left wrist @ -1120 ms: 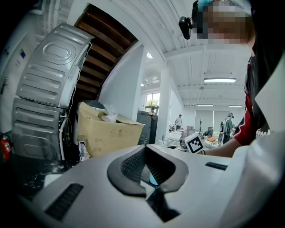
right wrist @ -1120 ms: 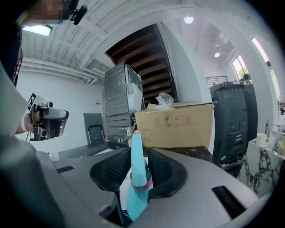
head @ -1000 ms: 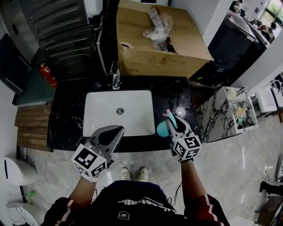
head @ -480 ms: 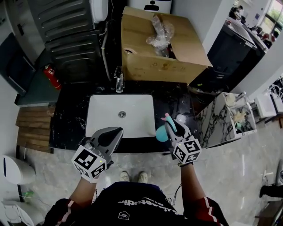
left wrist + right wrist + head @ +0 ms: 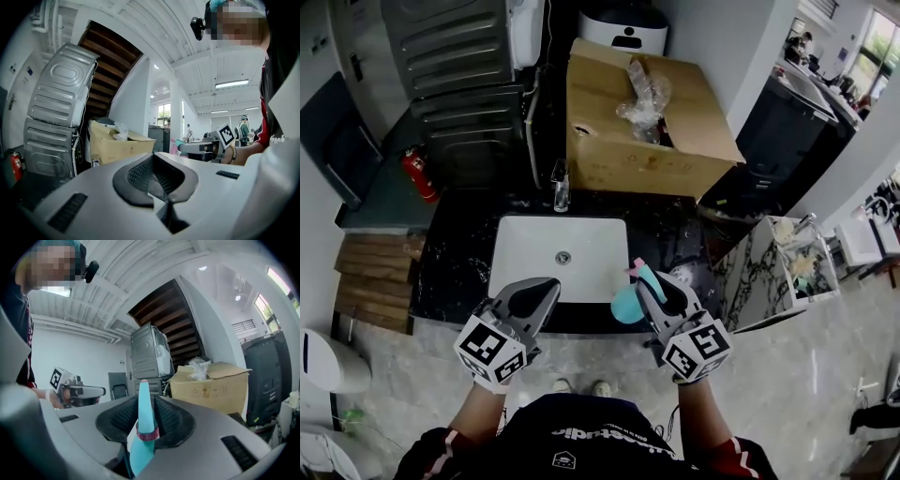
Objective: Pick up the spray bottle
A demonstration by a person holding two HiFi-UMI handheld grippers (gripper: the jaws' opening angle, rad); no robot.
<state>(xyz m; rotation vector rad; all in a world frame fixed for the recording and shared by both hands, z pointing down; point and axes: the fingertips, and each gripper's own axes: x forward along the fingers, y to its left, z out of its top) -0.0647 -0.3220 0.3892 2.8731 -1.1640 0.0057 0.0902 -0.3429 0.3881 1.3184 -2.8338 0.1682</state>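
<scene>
My right gripper [image 5: 661,292] is shut on the teal spray bottle [image 5: 627,300], which has a pink top, and holds it in the air over the front edge of the black countertop [image 5: 450,253]. In the right gripper view the bottle's neck [image 5: 143,446] stands upright between the ribbed pads, its pink tip poking above them. My left gripper [image 5: 530,300] hovers to the left at about the same height, over the front rim of the white sink [image 5: 525,258]. Its jaws are together with nothing between them [image 5: 157,176].
A faucet [image 5: 562,192] stands behind the sink. An open cardboard box [image 5: 619,150] with crumpled plastic sits at the back of the counter. Grey metal machines [image 5: 459,56] and a red fire extinguisher [image 5: 419,175] are at the left, and a marble-patterned stand [image 5: 769,262] is at the right.
The right gripper has lifted the spray bottle up off the counter and slightly leftward. The left gripper has risen a little, still shut and empty.
</scene>
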